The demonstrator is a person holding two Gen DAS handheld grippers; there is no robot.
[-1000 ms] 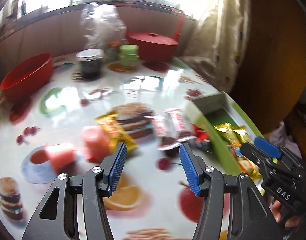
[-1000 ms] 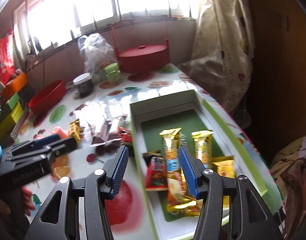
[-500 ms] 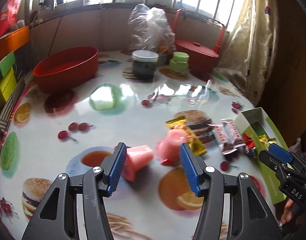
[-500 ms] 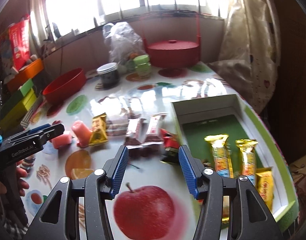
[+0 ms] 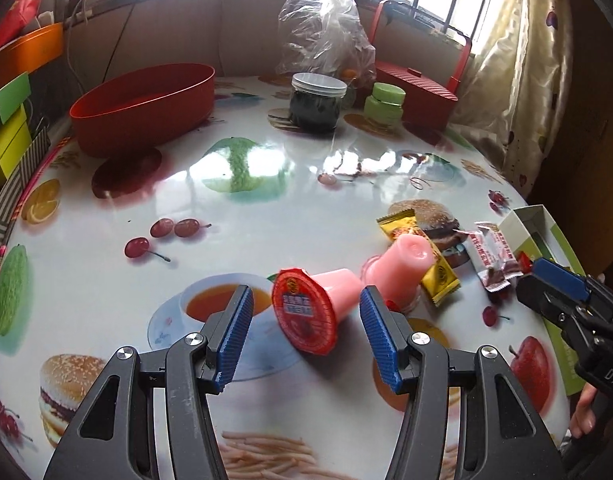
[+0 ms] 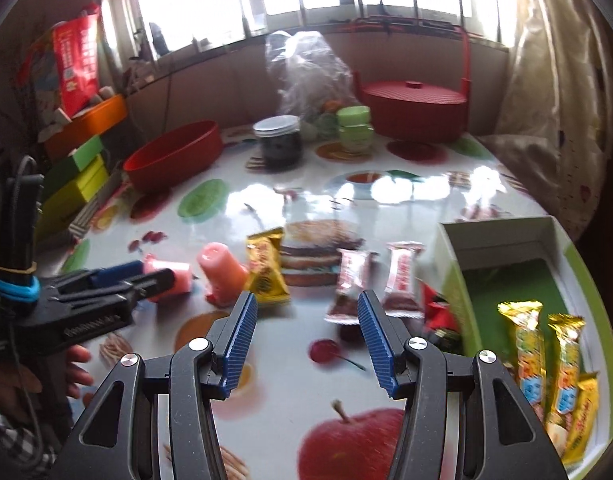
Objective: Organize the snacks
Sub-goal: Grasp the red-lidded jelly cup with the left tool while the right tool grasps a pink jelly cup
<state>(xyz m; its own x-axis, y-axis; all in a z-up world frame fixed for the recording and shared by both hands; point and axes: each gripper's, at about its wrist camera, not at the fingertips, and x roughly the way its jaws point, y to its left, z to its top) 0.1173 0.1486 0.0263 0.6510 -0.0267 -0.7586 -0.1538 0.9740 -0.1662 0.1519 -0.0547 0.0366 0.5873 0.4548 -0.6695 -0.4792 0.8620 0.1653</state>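
Note:
My left gripper (image 5: 305, 312) is open, low over the printed tablecloth. A pink jelly cup (image 5: 326, 296) with a red foil lid lies on its side between the fingers, and neither pad touches it. A second pink cup (image 5: 402, 264) stands upside down just right of it, against a yellow bar (image 5: 424, 256). Two red-and-white wrapped snacks (image 5: 490, 256) lie further right. My right gripper (image 6: 306, 320) is open and empty, just short of those wrappers (image 6: 348, 284). The green box (image 6: 450, 264) at the right holds gold-wrapped bars (image 6: 526, 340).
A red bowl (image 5: 146, 108), a dark jar (image 5: 316, 104), a green jar (image 5: 386, 106), a red lidded pot (image 6: 414, 108) and a clear plastic bag (image 5: 326, 28) stand at the back. Coloured boxes (image 6: 78, 176) are stacked on the left. A curtain (image 5: 518, 72) hangs on the right.
Both grippers have swung left, away from the green box. The left one now frames the lying pink cup; the right one went from over the box to the loose wrappers. Both stayed open.

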